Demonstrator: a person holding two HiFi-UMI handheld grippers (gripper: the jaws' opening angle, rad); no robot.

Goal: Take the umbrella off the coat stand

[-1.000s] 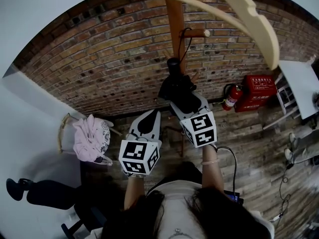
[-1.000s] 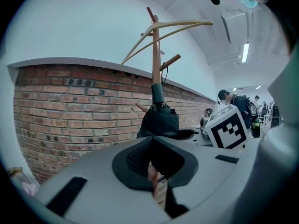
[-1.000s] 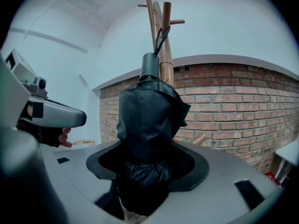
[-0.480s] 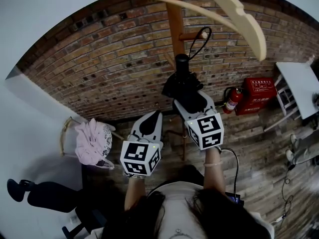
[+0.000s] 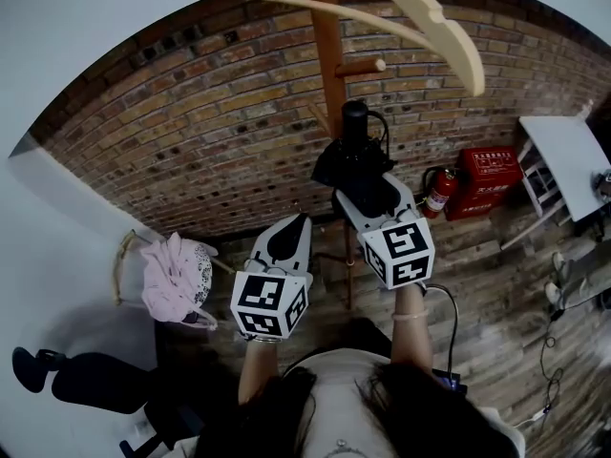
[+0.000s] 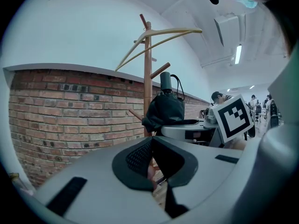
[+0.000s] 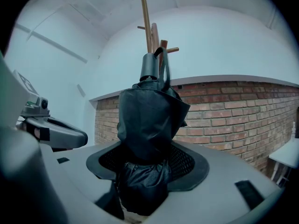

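Head view: shows the right gripper clamped on the folded black umbrella, just right of the coat stand pole and below its peg, with the strap hanging clear of the peg's tip. Leaves open air to the right, under the stand's curved arm. Puts the left gripper lower left, apart from both.

Left gripper view: shows jaws pressed together on nothing. Places the umbrella just beside the pole, with the brick wall behind.

Right gripper view: finds black fabric filling the gap between the pads, with the handle upright and overlapping the pole.
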